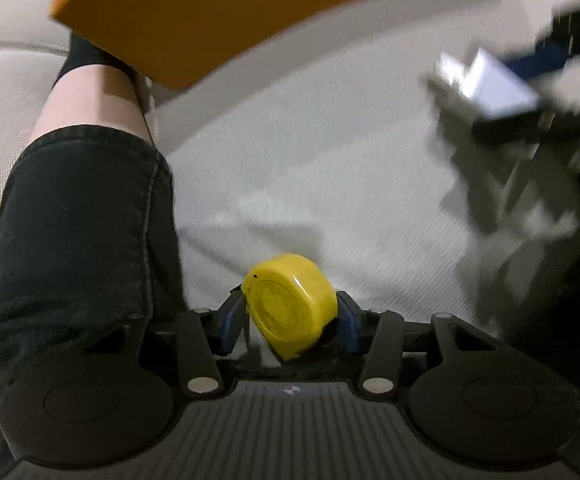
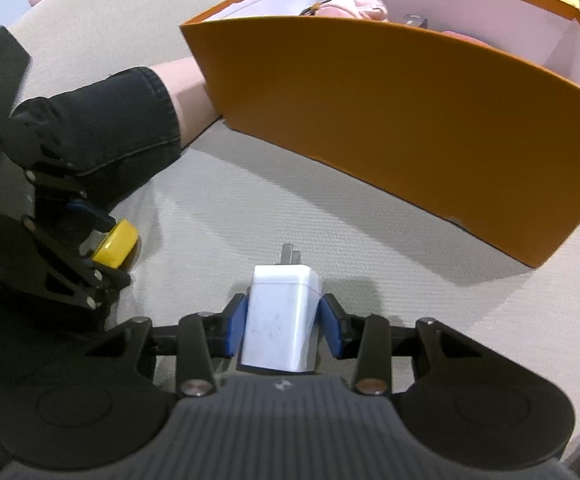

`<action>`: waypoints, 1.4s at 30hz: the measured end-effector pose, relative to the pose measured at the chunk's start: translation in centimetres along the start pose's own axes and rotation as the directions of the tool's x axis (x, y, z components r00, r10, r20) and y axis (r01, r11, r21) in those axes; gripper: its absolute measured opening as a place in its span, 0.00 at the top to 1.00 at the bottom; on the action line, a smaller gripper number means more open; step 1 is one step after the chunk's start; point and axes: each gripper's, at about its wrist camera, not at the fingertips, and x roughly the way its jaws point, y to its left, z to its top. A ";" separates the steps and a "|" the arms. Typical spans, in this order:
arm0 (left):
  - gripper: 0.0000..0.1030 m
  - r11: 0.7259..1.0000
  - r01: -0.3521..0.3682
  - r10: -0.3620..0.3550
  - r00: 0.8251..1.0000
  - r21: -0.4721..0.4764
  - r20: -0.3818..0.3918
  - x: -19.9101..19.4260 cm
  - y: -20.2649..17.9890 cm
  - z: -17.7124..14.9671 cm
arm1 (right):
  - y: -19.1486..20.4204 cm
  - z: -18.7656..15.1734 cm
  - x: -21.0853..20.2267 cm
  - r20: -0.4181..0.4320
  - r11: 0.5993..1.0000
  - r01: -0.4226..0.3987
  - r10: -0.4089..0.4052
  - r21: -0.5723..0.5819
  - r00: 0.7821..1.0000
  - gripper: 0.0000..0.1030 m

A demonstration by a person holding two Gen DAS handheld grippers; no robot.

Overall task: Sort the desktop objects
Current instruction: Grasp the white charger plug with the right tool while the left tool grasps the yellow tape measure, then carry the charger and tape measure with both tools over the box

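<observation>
Left wrist view: the left gripper has its blue pads on either side of a small yellow round case, glossy, puck-shaped, tilted on edge; whether the pads press it I cannot tell. It sits low over the pale woven cushion. The right gripper clamps a white plug adapter, metal prongs forward. Beyond stands an orange box, white inside, beside a black-trousered leg.

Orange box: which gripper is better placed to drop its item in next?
Probably right. The right gripper already grips the white charger and faces the orange box. The left gripper sits low by the cushion, yellow cap tilted between its pads.
</observation>
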 end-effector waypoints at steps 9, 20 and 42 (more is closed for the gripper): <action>0.67 0.940 0.304 -0.245 0.918 -0.155 0.311 -2.9 1.3 -0.7 | -1.2 -0.1 -0.8 0.013 0.998 0.058 -0.059 0.031 0.998 0.59; 0.78 0.920 0.285 -0.174 0.912 -0.270 0.371 -2.9 1.7 -0.4 | -1.7 -0.4 -1.8 0.018 0.996 0.078 -0.078 0.044 0.997 0.64; 0.78 0.860 0.458 -0.259 0.771 -0.224 0.582 -8.0 2.6 2.2 | -3.0 1.7 -10.6 0.161 0.992 -0.016 -0.004 0.123 0.987 0.65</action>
